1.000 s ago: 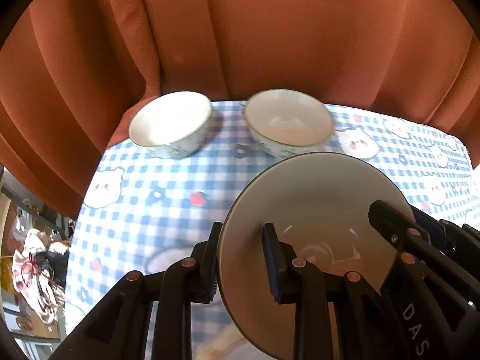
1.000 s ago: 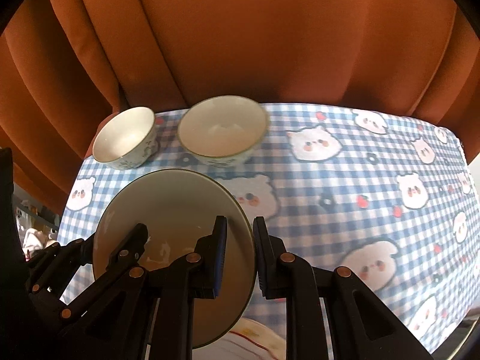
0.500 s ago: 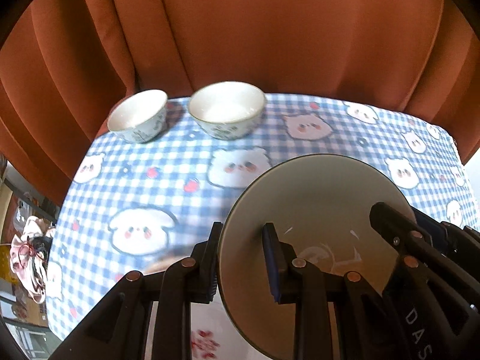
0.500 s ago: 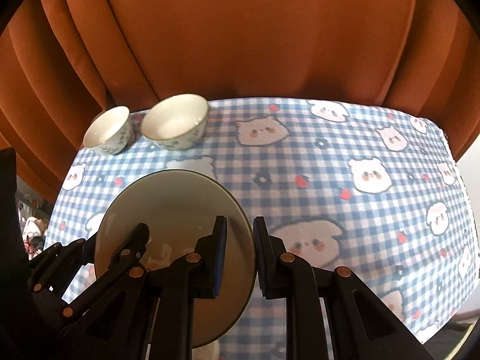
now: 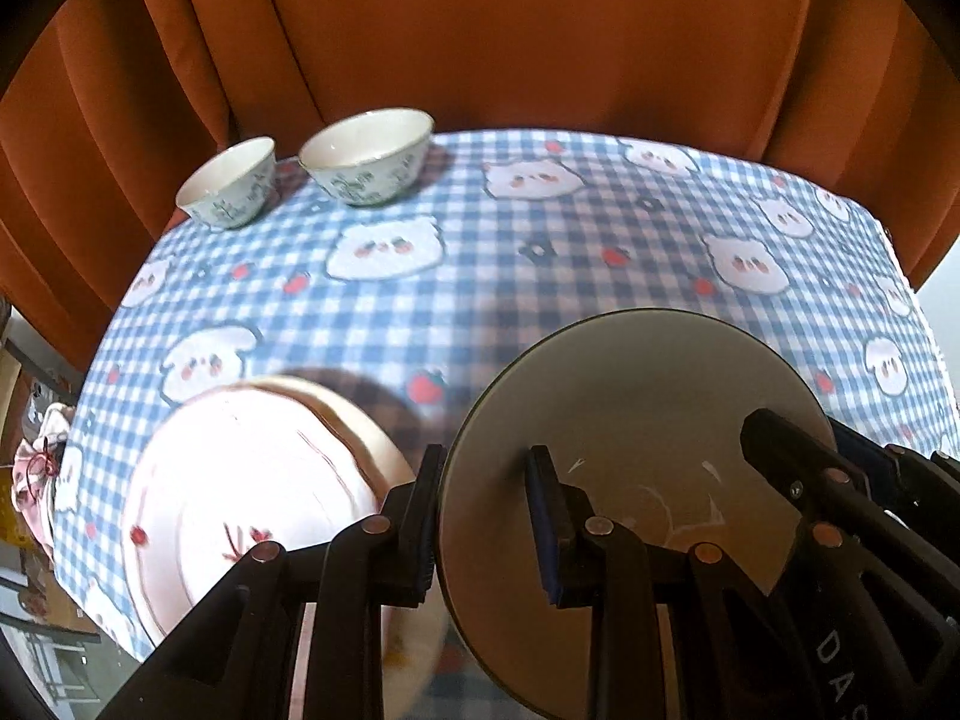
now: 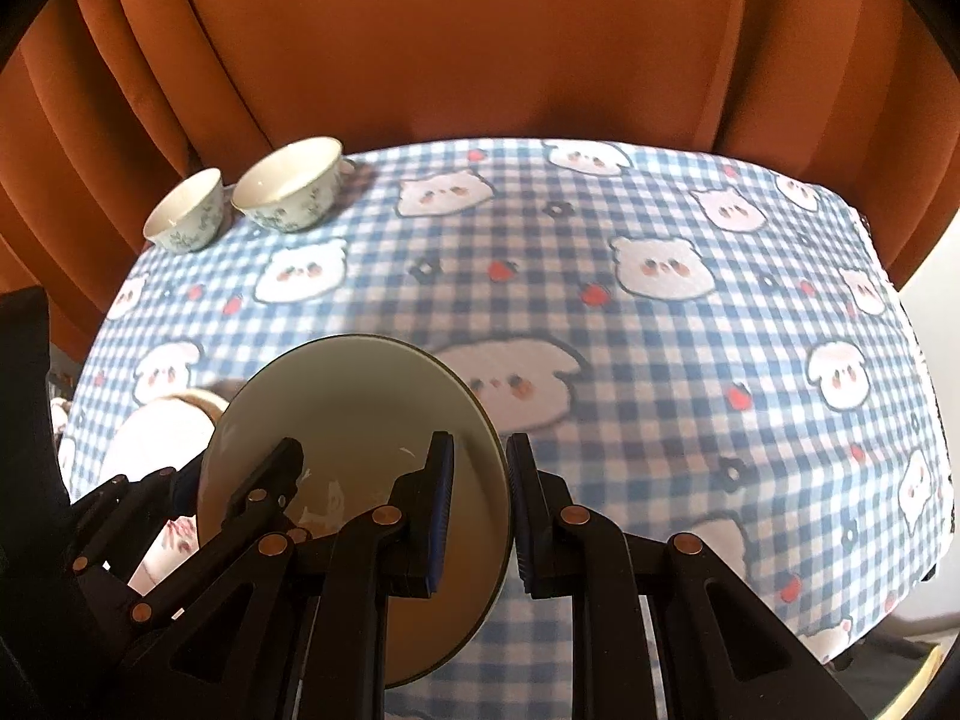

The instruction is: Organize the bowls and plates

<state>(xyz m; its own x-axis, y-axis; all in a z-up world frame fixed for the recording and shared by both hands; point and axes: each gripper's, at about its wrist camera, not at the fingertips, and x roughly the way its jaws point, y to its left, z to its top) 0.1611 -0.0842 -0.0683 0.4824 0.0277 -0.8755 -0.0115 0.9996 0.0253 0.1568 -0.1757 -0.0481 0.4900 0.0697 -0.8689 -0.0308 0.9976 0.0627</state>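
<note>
Both grippers hold one pale green plate [image 5: 636,414] above the table. My left gripper [image 5: 486,516] is shut on its left rim; my right gripper [image 6: 480,504] is shut on its right rim, the plate [image 6: 360,402] lying to its left. A pink-white plate with red marks [image 5: 252,480] lies on the table below and left of the held plate, also in the right wrist view [image 6: 162,438]. Two white bowls with green leaf print stand at the far left: a small one [image 5: 231,189] and a larger one [image 5: 369,153].
The table wears a blue checked cloth with bear faces [image 6: 660,324]. An orange curtain [image 6: 480,42] hangs close behind the far edge. The table's left edge drops to clutter on the floor [image 5: 36,480].
Both grippers have drawn back toward the near edge with the green plate; the bowls look farther away and the pink-white plate has come into view below.
</note>
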